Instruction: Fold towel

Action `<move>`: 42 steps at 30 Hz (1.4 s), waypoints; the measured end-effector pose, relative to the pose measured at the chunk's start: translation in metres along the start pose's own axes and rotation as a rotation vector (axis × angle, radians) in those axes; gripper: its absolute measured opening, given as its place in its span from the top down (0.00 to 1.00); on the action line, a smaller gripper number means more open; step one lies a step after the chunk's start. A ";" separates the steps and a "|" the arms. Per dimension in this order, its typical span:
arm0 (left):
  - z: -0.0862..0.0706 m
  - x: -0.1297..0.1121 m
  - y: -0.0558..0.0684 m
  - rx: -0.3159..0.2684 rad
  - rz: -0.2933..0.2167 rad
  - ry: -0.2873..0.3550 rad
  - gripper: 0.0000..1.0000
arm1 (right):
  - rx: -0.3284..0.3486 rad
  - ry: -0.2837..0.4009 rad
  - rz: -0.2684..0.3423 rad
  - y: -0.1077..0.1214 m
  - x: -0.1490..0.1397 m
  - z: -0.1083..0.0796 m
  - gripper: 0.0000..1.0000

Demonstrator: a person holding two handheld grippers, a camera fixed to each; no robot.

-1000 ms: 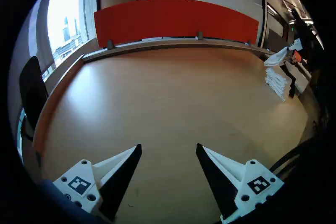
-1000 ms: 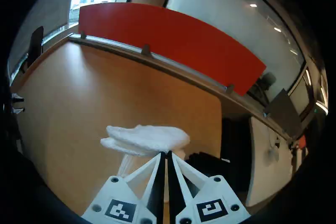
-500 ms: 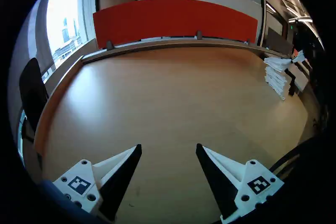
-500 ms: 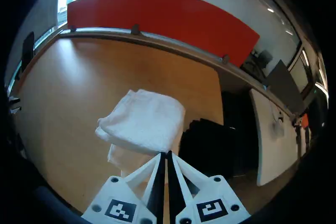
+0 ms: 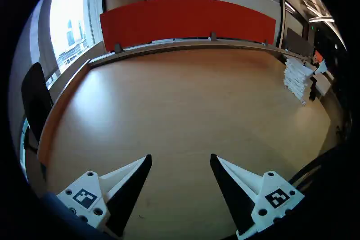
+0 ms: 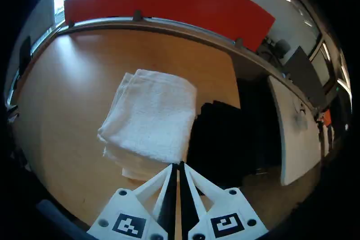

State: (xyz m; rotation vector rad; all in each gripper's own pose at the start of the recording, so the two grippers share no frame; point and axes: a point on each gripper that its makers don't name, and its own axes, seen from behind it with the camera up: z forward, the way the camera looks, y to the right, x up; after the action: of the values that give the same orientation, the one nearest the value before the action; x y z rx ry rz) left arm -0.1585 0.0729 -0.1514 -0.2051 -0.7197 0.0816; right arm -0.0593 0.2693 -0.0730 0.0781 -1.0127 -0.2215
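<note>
Your big wooden desk [image 5: 180, 105] runs back to a long red panel [image 5: 184, 19]. A pile of white towels [image 5: 296, 78] sits far off at the desk's right edge. The folded towel [image 6: 150, 114] lies flat on top of that pile, close to the edge. Your right claw [image 6: 178, 165] is clenched on the towel's near corner. Your left claw [image 5: 180, 161] is released, with its fingers wide apart over bare desk.

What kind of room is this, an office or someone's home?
Probably an office: a long wooden desk with a red divider along its far edge, a black chair beside it, and big windows.
</note>
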 end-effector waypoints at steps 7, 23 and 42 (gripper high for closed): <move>-0.001 -0.001 0.000 0.003 0.002 -0.002 0.04 | -0.001 -0.024 0.021 0.004 -0.012 0.006 0.97; -0.002 -0.004 0.000 0.008 0.002 -0.010 0.04 | -0.009 -0.053 0.051 0.010 -0.027 0.018 0.97; 0.000 -0.001 -0.003 0.011 0.006 -0.011 0.04 | -0.036 -0.037 0.057 0.005 -0.030 0.017 0.53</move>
State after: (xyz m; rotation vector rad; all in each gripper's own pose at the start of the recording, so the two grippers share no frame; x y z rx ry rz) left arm -0.1597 0.0701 -0.1515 -0.1968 -0.7291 0.0922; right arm -0.0886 0.2816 -0.0882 0.0131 -1.0462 -0.1898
